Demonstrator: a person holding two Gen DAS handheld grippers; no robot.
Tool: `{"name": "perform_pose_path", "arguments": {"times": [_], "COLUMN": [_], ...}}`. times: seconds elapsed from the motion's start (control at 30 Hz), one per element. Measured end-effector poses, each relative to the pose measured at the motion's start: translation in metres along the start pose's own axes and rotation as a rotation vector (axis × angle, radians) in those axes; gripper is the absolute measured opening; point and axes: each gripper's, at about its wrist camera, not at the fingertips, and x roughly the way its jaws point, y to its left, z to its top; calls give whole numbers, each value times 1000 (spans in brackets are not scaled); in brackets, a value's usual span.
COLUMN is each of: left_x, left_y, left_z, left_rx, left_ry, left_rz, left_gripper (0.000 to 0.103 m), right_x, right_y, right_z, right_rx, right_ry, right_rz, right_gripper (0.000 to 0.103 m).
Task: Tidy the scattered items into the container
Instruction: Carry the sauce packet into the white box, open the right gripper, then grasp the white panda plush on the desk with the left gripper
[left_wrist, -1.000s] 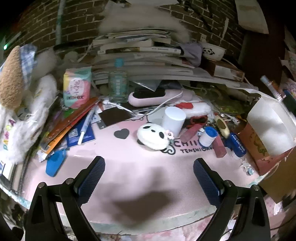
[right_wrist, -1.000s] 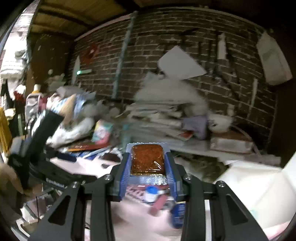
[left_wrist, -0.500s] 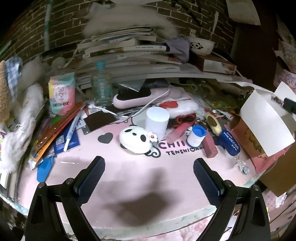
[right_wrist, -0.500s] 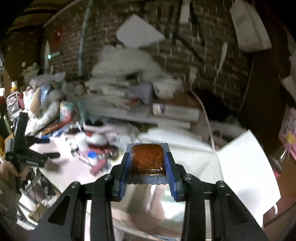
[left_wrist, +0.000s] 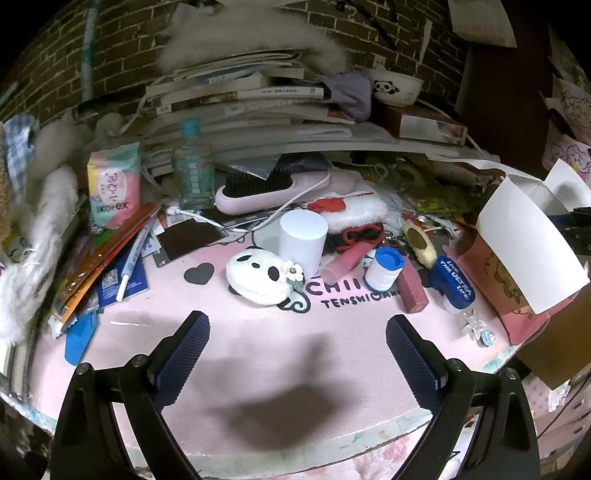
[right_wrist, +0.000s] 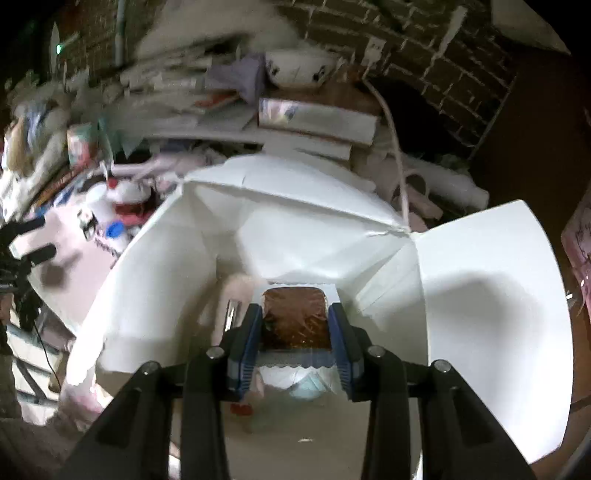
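Right wrist view only: right gripper (right_wrist: 295, 332) clamped on sauce packet (right_wrist: 295, 321), held over open white-flapped box (right_wrist: 480, 295). Left wrist view only: left gripper (left_wrist: 297, 350) spread wide, empty, above pink mat (left_wrist: 258, 332); panda plush (left_wrist: 258, 275), white cylinder (left_wrist: 303, 240) beyond.

On the bench (left_wrist: 258, 350), a cup (left_wrist: 303, 236) stands just behind a panda pouch (left_wrist: 258, 277). To their right lie a small jar (left_wrist: 382, 267) and a tube (left_wrist: 456, 288), then the open box (left_wrist: 517, 258) at the bench's right edge. Behind everything, books (left_wrist: 258, 107) are stacked. The right tool (right_wrist: 295, 325) holds a packet (right_wrist: 295, 317) over the box's open top.
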Motion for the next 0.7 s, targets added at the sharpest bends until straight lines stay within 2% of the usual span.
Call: {"name": "perform_pose_path", "arguments": {"times": [0.13, 0.27, 0.37, 0.43, 0.53, 0.6, 0.7], "left_x": [2, 6, 11, 15, 23, 27, 33], "left_y": [-1, -1, 1, 2, 6, 9, 13], "left_z": [1, 1, 1, 1, 0, 0, 0], "left_rx": [5, 4, 4, 3, -6, -12, -18], "left_ry": [-2, -3, -5, -5, -6, -10, -19], "left_rz": [-2, -12, -14, -16, -20, -19, -19], "left_gripper": [96, 96, 96, 96, 96, 96, 95], "right_x": [7, 11, 10, 7, -5, -19, -37], "right_y": [1, 4, 6, 7, 9, 14, 33], "right_z": [5, 8, 8, 9, 11, 11, 9], "right_rx": [-23, -42, -57, -58, -52, -36, -35], "right_ry": [64, 79, 73, 53, -16, -87, -190], "right_rz": [-9, -16, -21, -33, -48, -1, 93], "right_gripper": [34, 34, 41, 51, 53, 53, 60]}}
